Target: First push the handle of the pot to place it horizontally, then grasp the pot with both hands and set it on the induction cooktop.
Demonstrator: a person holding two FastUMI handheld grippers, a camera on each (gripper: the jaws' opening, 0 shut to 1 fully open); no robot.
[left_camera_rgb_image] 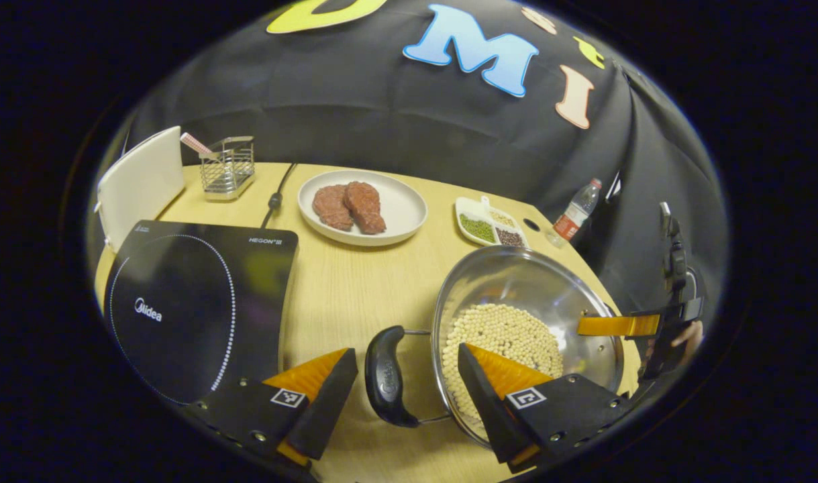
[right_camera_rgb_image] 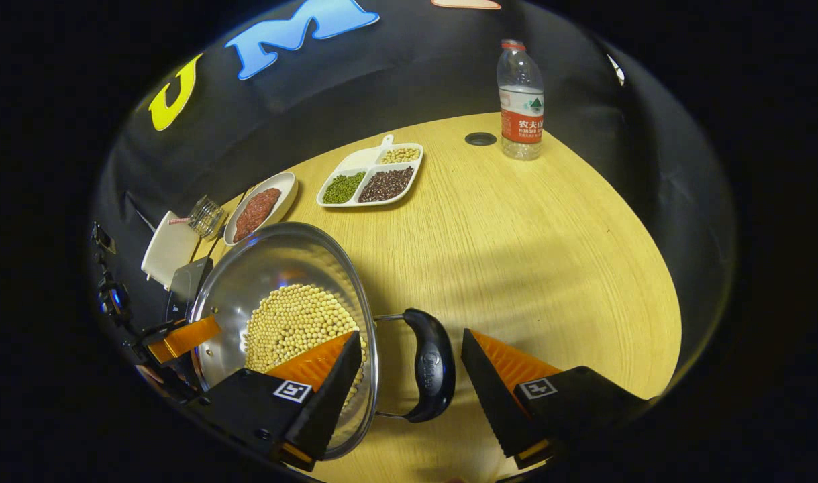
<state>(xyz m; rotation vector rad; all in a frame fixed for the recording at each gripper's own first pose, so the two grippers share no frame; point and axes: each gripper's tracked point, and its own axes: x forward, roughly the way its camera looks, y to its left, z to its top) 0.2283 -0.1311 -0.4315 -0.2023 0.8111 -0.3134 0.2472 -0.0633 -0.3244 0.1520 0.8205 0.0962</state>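
A steel pot (left_camera_rgb_image: 536, 282) holding pale beans stands on the wooden table, right of the black induction cooktop (left_camera_rgb_image: 194, 302). Its black left handle (left_camera_rgb_image: 385, 386) lies between the fingers of my left gripper (left_camera_rgb_image: 405, 350), which is open with a gap on each side. In the right gripper view the pot (right_camera_rgb_image: 274, 261) is at the left, and its black right handle (right_camera_rgb_image: 430, 365) lies between the fingers of my open right gripper (right_camera_rgb_image: 410, 334). Each gripper also appears across the pot in the other view: the right gripper (left_camera_rgb_image: 617, 325), the left gripper (right_camera_rgb_image: 180, 339).
A white plate (left_camera_rgb_image: 409, 201) with meat sits behind the pot. Beside it are a divided dish (right_camera_rgb_image: 372, 178) of beans and a water bottle (right_camera_rgb_image: 520, 100). A wire rack (left_camera_rgb_image: 229, 168), a white board (left_camera_rgb_image: 143, 178) and a cable (left_camera_rgb_image: 278, 191) lie behind the cooktop.
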